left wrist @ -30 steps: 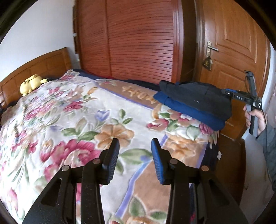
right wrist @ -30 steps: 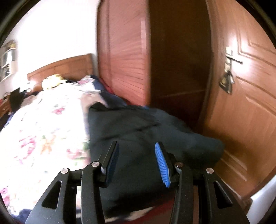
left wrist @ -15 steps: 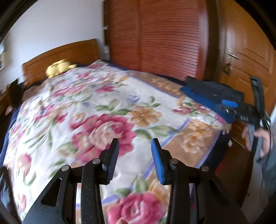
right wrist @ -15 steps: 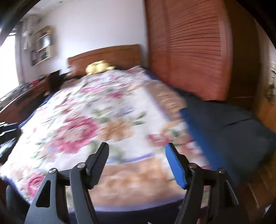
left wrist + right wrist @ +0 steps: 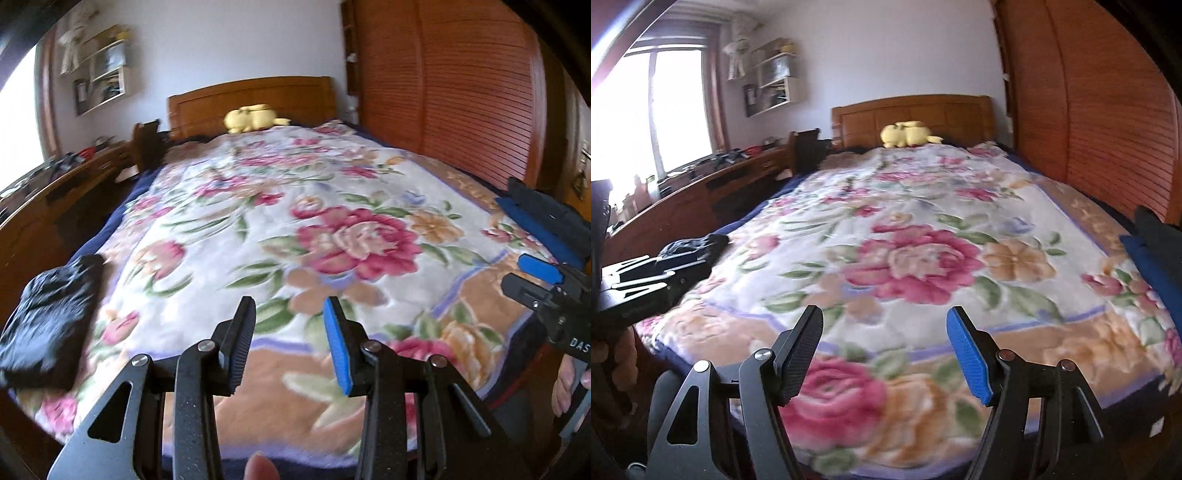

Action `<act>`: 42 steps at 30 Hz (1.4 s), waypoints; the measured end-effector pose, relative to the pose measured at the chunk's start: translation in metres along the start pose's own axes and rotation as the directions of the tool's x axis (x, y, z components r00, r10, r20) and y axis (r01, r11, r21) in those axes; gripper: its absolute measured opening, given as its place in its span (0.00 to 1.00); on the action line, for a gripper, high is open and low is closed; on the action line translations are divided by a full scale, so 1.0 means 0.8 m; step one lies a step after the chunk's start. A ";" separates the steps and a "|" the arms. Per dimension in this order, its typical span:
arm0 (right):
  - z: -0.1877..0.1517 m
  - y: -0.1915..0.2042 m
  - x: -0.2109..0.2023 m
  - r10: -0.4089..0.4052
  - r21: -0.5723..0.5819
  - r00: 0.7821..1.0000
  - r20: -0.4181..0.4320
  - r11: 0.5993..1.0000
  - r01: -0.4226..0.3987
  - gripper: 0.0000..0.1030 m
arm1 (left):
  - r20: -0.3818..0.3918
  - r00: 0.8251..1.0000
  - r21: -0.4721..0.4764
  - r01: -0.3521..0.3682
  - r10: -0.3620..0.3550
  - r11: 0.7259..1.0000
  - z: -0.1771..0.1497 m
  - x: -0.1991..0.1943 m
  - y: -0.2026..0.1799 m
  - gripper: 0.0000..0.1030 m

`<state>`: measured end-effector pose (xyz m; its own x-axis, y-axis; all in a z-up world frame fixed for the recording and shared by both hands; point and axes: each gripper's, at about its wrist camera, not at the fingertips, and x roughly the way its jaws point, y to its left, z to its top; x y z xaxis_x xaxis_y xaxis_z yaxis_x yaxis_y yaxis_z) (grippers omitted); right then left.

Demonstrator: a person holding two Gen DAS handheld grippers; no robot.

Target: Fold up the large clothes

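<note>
A crumpled black garment (image 5: 48, 321) lies at the bed's near left corner; it also shows in the right wrist view (image 5: 692, 246). A folded stack of dark and blue clothes (image 5: 543, 221) sits at the bed's right edge, and shows in the right wrist view (image 5: 1160, 251). My left gripper (image 5: 290, 345) is open and empty above the foot of the bed. My right gripper (image 5: 886, 354) is open wide and empty, also above the foot; it shows at the right of the left wrist view (image 5: 546, 284).
The bed carries a floral blanket (image 5: 295, 221). A yellow plush toy (image 5: 253, 117) lies by the wooden headboard (image 5: 255, 99). A wooden desk (image 5: 687, 192) with clutter runs along the left. A slatted wooden wardrobe (image 5: 461, 92) stands on the right.
Both grippers have swung left, from the folded stack and the door to the whole bed. The right gripper has opened wider. The black garment has come into view.
</note>
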<state>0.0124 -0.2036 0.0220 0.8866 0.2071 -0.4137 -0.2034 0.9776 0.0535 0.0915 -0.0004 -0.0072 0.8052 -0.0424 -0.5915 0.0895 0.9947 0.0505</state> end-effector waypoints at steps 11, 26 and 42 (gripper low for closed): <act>-0.026 0.014 -0.007 0.017 0.007 0.997 0.070 1.000 -0.018 0.69 | 0.041 0.998 -0.099 -0.043 0.047 0.994 -0.026 -0.050 0.039 0.38; -0.050 -0.008 0.014 -0.001 0.018 0.995 0.098 1.000 -0.001 0.69 | 0.137 0.985 -0.140 -0.086 0.105 0.986 -0.044 -0.082 0.033 0.38; -0.046 0.002 0.020 -0.005 0.027 0.992 0.124 1.000 0.002 0.69 | 0.144 0.983 -0.127 -0.099 0.117 0.987 -0.047 -0.083 0.029 0.38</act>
<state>0.0106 -0.2002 -0.0181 0.9324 0.2049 -0.2978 -0.1903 0.9787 0.0775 0.0176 0.0291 0.0030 0.8863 0.0616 -0.4591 -0.0662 0.9978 0.0062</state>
